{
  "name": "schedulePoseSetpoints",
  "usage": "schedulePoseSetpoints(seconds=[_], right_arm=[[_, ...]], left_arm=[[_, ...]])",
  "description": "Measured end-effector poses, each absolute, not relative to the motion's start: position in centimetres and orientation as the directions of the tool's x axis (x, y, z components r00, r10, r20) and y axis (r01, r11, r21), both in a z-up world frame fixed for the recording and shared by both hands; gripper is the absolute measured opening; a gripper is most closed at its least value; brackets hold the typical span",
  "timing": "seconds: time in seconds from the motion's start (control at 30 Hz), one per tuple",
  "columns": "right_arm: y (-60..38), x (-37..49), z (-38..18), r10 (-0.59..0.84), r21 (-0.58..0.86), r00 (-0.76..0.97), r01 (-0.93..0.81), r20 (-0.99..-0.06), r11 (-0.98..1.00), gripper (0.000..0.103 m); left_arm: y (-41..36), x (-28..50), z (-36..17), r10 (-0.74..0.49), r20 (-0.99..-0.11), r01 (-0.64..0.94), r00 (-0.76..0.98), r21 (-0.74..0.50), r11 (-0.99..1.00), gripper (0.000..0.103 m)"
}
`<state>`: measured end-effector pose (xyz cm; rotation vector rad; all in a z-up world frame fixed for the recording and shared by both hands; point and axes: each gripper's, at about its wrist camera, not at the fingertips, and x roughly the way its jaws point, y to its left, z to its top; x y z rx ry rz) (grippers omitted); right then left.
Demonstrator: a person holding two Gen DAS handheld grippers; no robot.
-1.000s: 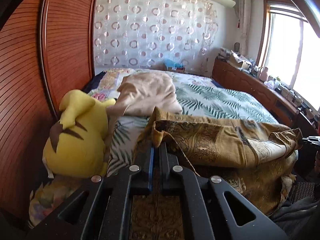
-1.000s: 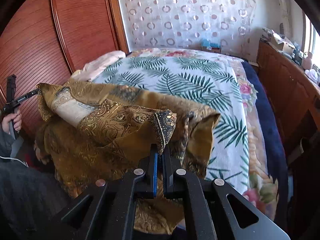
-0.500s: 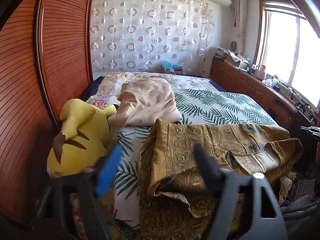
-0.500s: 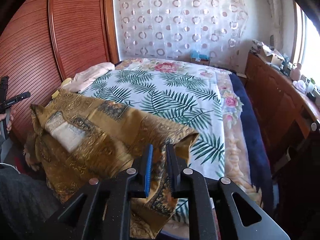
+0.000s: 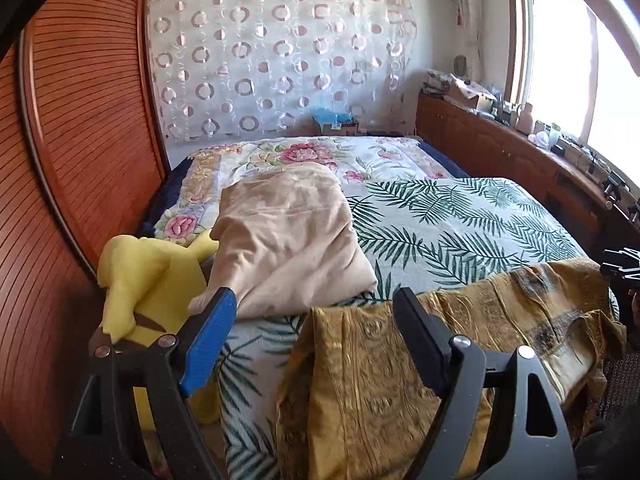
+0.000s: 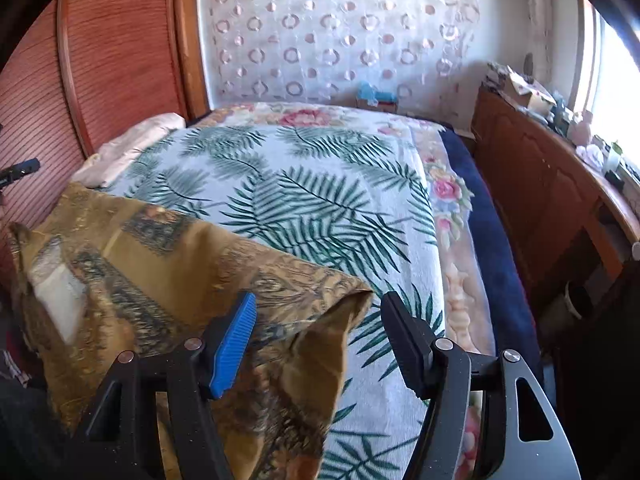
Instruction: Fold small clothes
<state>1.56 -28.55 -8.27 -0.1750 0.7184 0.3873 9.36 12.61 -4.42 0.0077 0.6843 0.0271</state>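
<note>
Both claws have just been opening and hold nothing: left claw, right claw. The gold garment lies folded at the bed's lower left edge. Next, probably regrip an edge for another fold.

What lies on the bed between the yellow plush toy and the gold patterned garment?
In the left wrist view, only bare palm-leaf bedsheet separates the yellow plush toy from the gold garment.

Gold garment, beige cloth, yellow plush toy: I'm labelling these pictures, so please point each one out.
Gold garment [image 5: 400, 368], left wrist view, flat patterned middle.
Beige cloth [image 5: 292, 240], left wrist view, top of the folded pile.
Yellow plush toy [image 5: 144, 276], left wrist view, its body.
</note>
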Motion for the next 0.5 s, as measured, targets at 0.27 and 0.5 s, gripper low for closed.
schedulePoseSetpoints(seconds=[0.27, 0.5], right_arm=[[-28.4, 5.0, -10.3, 0.295, 0.056, 0.645, -0.364, -0.705, 0.93, 0.067], [-28.1, 6.0, -10.9, 0.321, 0.089, 0.623, -0.375, -0.714, 0.923, 0.067]], left_arm=[[13.7, 13.9, -7.7, 0.056, -0.728, -0.036, 0.683, 0.044, 0.998, 0.081], [13.9, 14.0, -11.1, 0.062, -0.778, -0.047, 0.626, 0.042, 0.998, 0.081]])
